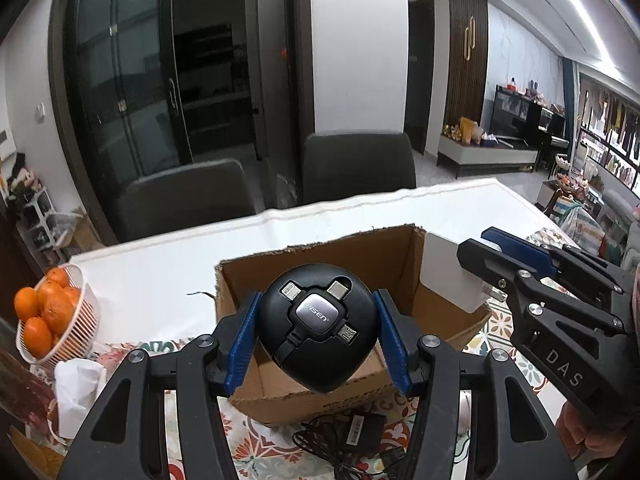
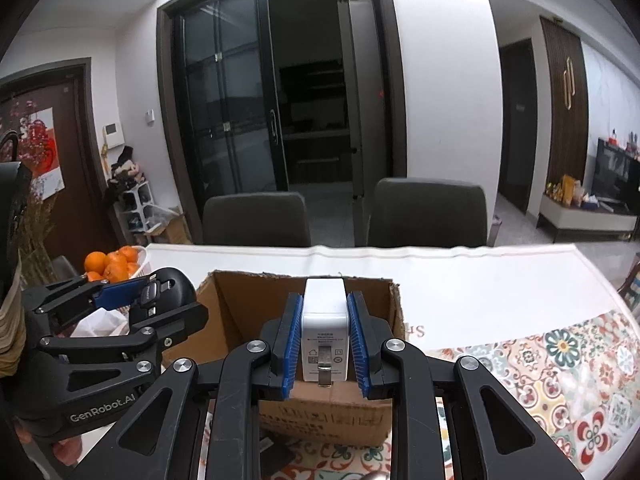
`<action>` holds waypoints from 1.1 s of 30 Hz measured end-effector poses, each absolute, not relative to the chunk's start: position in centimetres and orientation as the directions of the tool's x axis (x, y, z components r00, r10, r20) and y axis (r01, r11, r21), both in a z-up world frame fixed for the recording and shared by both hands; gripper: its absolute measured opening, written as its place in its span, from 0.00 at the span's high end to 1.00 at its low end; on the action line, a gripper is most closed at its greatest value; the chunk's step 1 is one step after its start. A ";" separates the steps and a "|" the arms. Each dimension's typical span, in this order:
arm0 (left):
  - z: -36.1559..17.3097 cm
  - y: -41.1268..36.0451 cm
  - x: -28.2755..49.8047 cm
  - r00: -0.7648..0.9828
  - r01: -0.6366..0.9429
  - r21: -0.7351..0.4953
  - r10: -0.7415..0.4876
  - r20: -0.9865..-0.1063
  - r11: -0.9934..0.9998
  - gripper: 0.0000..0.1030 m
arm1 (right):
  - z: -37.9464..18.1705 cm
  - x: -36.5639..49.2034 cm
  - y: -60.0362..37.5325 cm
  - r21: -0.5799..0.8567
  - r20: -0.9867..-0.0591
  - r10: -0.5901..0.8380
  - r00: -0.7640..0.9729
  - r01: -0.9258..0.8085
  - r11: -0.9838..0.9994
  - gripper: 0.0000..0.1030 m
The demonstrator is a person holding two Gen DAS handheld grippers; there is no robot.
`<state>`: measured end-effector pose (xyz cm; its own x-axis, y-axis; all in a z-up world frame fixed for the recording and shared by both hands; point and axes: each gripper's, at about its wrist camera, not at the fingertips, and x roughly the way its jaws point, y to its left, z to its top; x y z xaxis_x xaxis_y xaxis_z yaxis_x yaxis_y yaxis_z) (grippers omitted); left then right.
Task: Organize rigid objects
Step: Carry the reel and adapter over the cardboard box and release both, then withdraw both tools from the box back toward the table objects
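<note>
My left gripper (image 1: 318, 330) is shut on a round black cable reel (image 1: 316, 326) with several plug tips, held above the open cardboard box (image 1: 356, 252). My right gripper (image 2: 324, 340) is shut on a white power adapter (image 2: 324, 320), also held above the box (image 2: 240, 292). In the left wrist view the right gripper (image 1: 492, 256) shows at the right with the adapter (image 1: 448, 268) over the box's right edge. In the right wrist view the left gripper (image 2: 136, 300) shows at the left with the reel (image 2: 172, 284).
A white basket of oranges (image 1: 52, 316) stands at the table's left. A black charger with tangled cord (image 1: 352, 436) lies in front of the box. Crumpled white tissue (image 1: 76, 384) lies at the left. Two dark chairs (image 2: 256, 220) stand behind the table with a patterned cloth (image 2: 580, 380).
</note>
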<state>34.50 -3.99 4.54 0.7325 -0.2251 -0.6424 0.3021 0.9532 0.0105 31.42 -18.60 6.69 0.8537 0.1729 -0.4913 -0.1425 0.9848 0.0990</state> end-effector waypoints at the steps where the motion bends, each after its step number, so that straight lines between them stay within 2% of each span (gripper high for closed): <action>1: 4.4 -4.1 35.1 0.724 0.303 0.007 -0.225 -0.652 0.953 0.47 | 6.5 32.0 -18.6 0.104 -0.502 0.176 0.847 -0.143 0.984 0.77; 17: 0.6 -5.3 39.8 0.564 0.288 -0.011 -0.179 -0.806 0.958 0.47 | 3.2 35.7 -19.4 0.138 -0.635 0.180 0.751 -0.119 0.983 0.77; 21: 0.8 -5.2 39.4 0.581 0.281 0.014 -0.159 -0.798 0.960 0.38 | 2.5 36.0 -19.3 0.155 -0.662 0.204 0.721 -0.134 0.979 0.76; 33: 2.7 -3.6 35.5 0.662 0.257 0.026 -0.157 -0.733 0.966 0.38 | 3.8 33.5 -19.5 0.138 -0.628 0.181 0.757 -0.120 0.983 0.71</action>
<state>35.48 -3.65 2.73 0.6623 -0.1569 -0.7327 0.2575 0.9659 0.0259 33.48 -19.50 3.77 0.7565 0.1807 -0.6285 -0.1198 0.9831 0.1384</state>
